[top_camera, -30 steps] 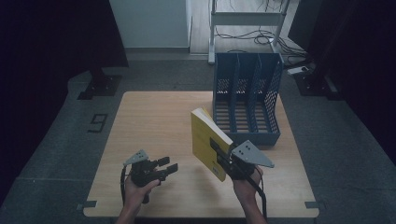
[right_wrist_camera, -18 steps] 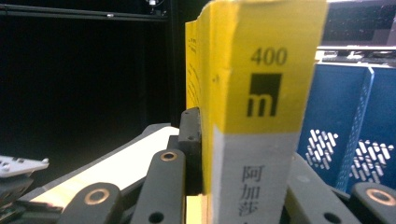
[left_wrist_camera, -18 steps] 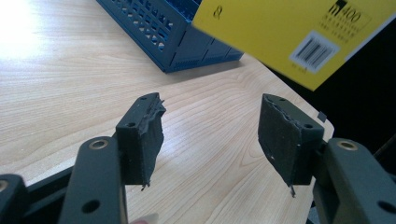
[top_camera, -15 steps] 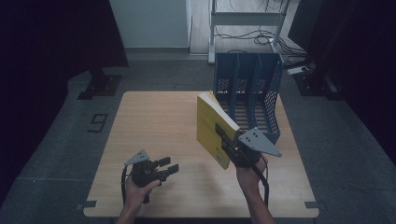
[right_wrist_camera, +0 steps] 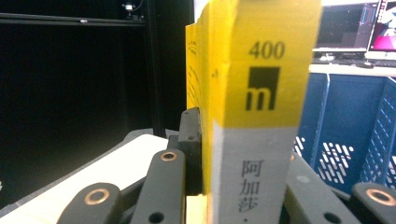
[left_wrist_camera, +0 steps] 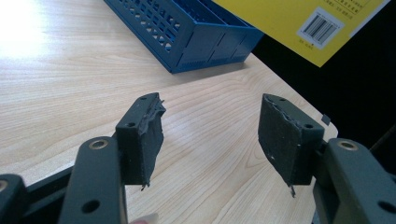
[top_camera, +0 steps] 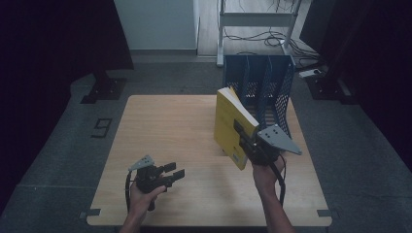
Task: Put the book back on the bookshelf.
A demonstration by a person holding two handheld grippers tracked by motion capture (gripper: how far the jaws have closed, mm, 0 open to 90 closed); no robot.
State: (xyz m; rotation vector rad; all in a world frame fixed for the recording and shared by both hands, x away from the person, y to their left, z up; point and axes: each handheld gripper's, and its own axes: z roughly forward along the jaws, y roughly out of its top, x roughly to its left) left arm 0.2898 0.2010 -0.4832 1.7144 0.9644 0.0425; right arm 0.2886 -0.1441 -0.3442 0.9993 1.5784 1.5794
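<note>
A thick yellow book (top_camera: 227, 125) with a grey-and-yellow spine (right_wrist_camera: 261, 93) hangs upright above the wooden table (top_camera: 165, 126), just in front of a blue slotted file rack (top_camera: 262, 85). My right gripper (top_camera: 244, 140) is shut on its lower spine end, one jaw on each cover (right_wrist_camera: 243, 154). My left gripper (top_camera: 174, 171) rests low near the table's front left, open with nothing between its pads (left_wrist_camera: 212, 135). From the left gripper view, the book's (left_wrist_camera: 299, 18) barcoded back cover shows at the top right, over the rack's (left_wrist_camera: 196, 32) base.
The rack (right_wrist_camera: 345, 140) stands at the table's back right corner, with empty slots facing the book. A metal shelf frame (top_camera: 257, 19) with cables stands behind the table. A dark stand base (top_camera: 104, 87) sits on the floor at the left.
My right gripper has raised the book and carried it toward the rack. The left gripper has stayed where it was, still open.
</note>
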